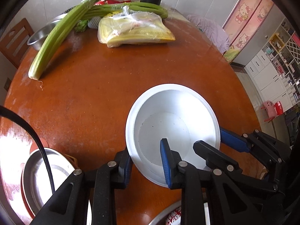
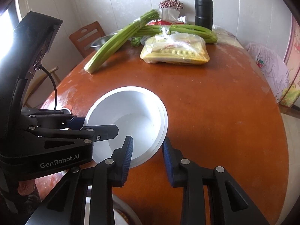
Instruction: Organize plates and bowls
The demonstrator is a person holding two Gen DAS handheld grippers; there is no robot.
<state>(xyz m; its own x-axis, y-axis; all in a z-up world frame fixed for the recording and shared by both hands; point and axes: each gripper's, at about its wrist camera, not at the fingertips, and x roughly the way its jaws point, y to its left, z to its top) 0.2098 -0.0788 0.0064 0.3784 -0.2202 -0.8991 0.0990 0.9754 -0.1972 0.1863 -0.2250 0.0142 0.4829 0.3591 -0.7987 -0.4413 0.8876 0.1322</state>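
A white bowl (image 1: 172, 123) stands on the round brown table (image 1: 93, 93); it also shows in the right wrist view (image 2: 131, 116). My left gripper (image 1: 146, 161) is open and straddles the bowl's near left rim, one finger outside, one inside. My right gripper (image 2: 148, 155) is open and straddles the bowl's near right rim the same way. It also shows at the bowl's right side in the left wrist view (image 1: 215, 146). A steel plate (image 1: 37, 176) on an orange plate lies at the near left. A steel bowl (image 1: 41, 35) stands at the far left.
Celery bunches (image 1: 61, 30), a yellow bagged packet (image 1: 135, 31) and a black flask (image 2: 204, 9) fill the far side of the table. A wooden chair (image 2: 86, 35) stands behind on the left. Another steel dish (image 1: 168, 215) sits at the near edge.
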